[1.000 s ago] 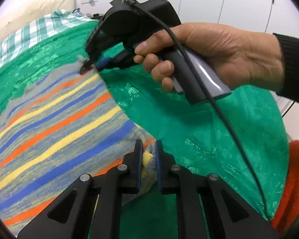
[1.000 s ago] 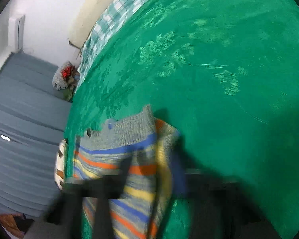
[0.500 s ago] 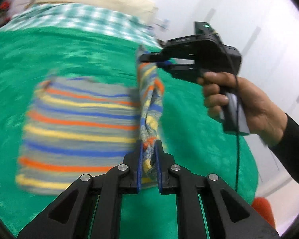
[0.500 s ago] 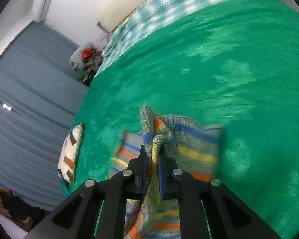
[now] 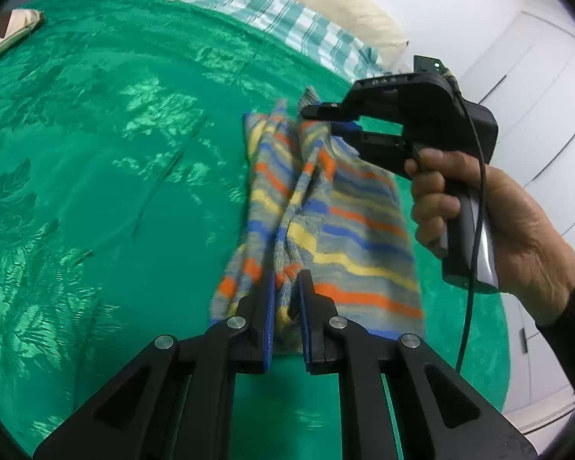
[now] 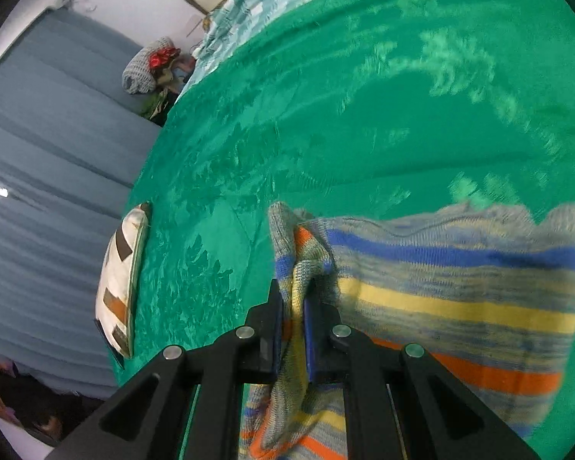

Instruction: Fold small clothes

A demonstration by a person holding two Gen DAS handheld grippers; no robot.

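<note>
Gripping striped knit garment (image 5: pixel 349 230) over green bedspread (image 5: pixel 115 161): left gripper (image 5: pixel 285 287) (clamped), right gripper (image 6: pixel 292 306) opening.

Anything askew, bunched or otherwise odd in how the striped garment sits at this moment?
Yes. The striped knit garment is not flat on the green bedspread: its middle is gathered into a twisted ridge running between the left gripper and right gripper. Cloth sits between both sets of jaws, which are opening. No damage visible.
</note>
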